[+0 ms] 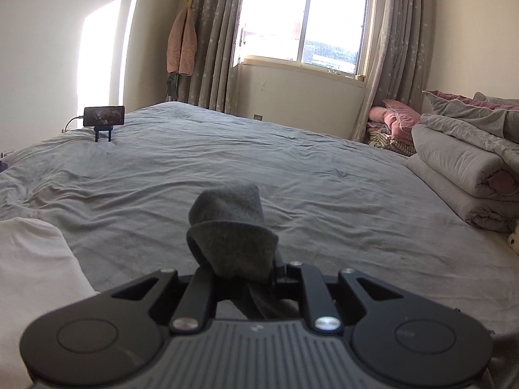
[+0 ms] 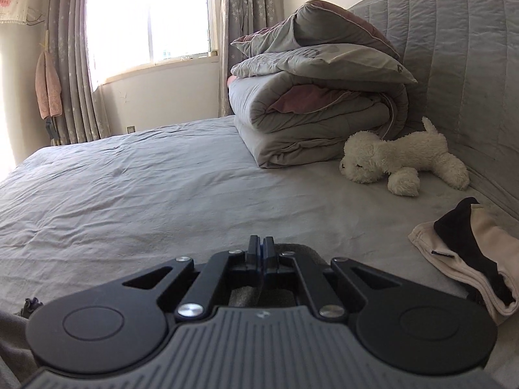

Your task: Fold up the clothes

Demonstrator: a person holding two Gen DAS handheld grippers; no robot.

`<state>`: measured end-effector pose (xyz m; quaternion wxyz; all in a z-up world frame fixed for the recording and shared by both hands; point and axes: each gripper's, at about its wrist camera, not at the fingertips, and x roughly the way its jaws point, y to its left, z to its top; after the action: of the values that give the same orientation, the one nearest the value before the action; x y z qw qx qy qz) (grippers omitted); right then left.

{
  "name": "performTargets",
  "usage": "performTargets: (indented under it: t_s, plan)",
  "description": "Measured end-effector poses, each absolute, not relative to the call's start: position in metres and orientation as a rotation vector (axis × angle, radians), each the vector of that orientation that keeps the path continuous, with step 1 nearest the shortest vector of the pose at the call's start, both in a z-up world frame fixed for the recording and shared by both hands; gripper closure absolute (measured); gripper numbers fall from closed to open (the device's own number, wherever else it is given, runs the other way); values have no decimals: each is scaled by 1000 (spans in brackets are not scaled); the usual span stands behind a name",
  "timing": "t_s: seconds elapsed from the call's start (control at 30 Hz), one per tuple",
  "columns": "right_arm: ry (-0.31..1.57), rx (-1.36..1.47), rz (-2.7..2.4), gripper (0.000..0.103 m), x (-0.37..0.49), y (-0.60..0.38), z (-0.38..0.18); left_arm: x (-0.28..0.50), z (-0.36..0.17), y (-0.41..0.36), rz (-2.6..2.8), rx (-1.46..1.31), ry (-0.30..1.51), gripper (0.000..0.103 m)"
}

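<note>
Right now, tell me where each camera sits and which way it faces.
Left wrist: on the left gripper, looking across the bed toward the window and a phone on a stand; its jaws pinch a grey sock.
Right wrist: on the right gripper, jaws shut on nothing, facing the headboard, folded quilts and a plush dog.
Shared: bed, window, curtains, quilt stack.

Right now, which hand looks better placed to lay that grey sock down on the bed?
Left, probably. The left gripper is shut on the grey sock, holding it over the grey bedsheet. The right gripper is shut with nothing between its fingers.
</note>
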<state>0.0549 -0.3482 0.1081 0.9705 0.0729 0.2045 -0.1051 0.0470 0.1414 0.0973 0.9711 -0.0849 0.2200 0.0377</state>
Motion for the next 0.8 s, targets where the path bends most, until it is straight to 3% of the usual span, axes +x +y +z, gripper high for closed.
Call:
performTargets:
  t_s: [0.1,0.13,0.17,0.2,0.23,0.4,0.47,0.5,0.7,0.8]
  plan:
    - [425,127,-247,101,55,-351,108,47,97,142,61,-173,466,89]
    - [445,116,-256,101,57,-351,106,50,94,140,51,-161,506,80]
    - [486,109,-250,100,61,-351,100,53,91,139,41,-147,546,54]
    - [538,105,-238,90,65,-350,94,56,87,136,39,-129,594,40]
    - [589,100,-226,90,69,-350,87,58,82,134,37,-110,640,28]
    - [664,109,-180,86,69,-346,78,47,87,127,15,-87,676,24]
    - [649,148,-116,63,65,-344,82,42,87,125,-14,-136,702,20]
    - [643,170,-81,47,63,-342,84,39,87,124,-29,-161,716,20]
    - [847,379,315,46,63,-319,70,26,67,100,-153,-270,821,20]
    - [912,336,381,46,59,-296,63,24,57,83,-176,-264,848,20]
